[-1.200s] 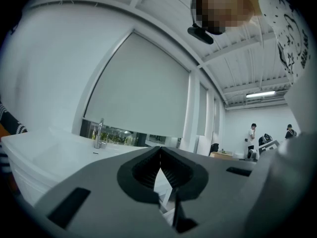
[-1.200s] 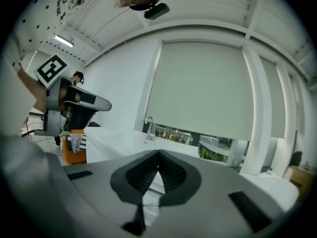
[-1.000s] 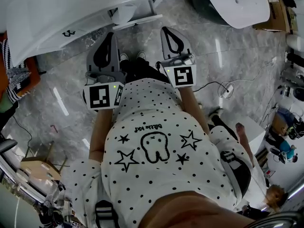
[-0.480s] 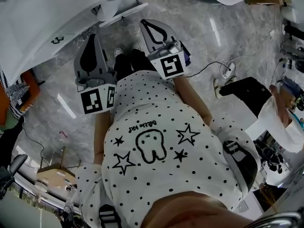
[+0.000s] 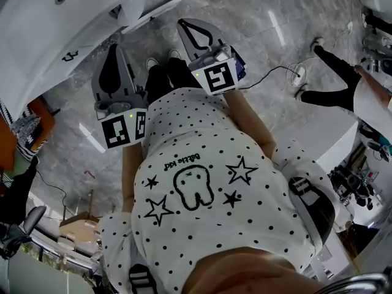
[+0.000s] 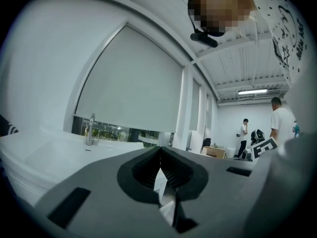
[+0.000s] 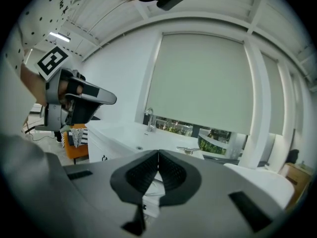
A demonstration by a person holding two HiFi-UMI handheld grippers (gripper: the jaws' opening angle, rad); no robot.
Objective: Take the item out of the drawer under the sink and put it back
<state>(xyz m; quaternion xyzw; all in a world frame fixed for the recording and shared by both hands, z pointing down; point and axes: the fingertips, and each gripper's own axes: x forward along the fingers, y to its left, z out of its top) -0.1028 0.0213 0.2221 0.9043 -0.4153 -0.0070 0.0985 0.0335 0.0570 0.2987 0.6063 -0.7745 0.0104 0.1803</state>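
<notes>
the person stands on the marble floor (image 5: 263,23) facing a white sink cabinet (image 5: 37,35) and holds both tools out in front of the spotted shirt (image 5: 202,182). the left hand-held gripper (image 5: 114,46) points roughly level. its own view shows the ribbed pads meeting at the tips, so it is fully closed, with nothing clamped between them. the right hand-held gripper (image 5: 184,24) tilts slightly downward. its jaws are likewise pressed together and empty, and only the cabinet behind shows through the gap lower down. the marker cubes sit at the rear of each tool, left (image 5: 122,129) and right (image 5: 215,77). the left tool lies nearer the cabinet and the right tool sits just beside it, towards the open floor. neither appears to touch the cabinet. the drawer front (image 7: 111,150) under the sink carries a small dark handle (image 5: 68,57) and looks closed, flush with the cabinet face. the item cannot be seen in any view, and neither tool has it. a tap (image 7: 150,119) stands at the back of the basin, below a drawn window blind (image 7: 203,78). an orange seat (image 7: 74,151) with a patterned cloth stands at the cabinet's left end. a cable (image 5: 275,72) trails across the floor to the right. a second person (image 5: 343,84) stands well apart on that side.
</notes>
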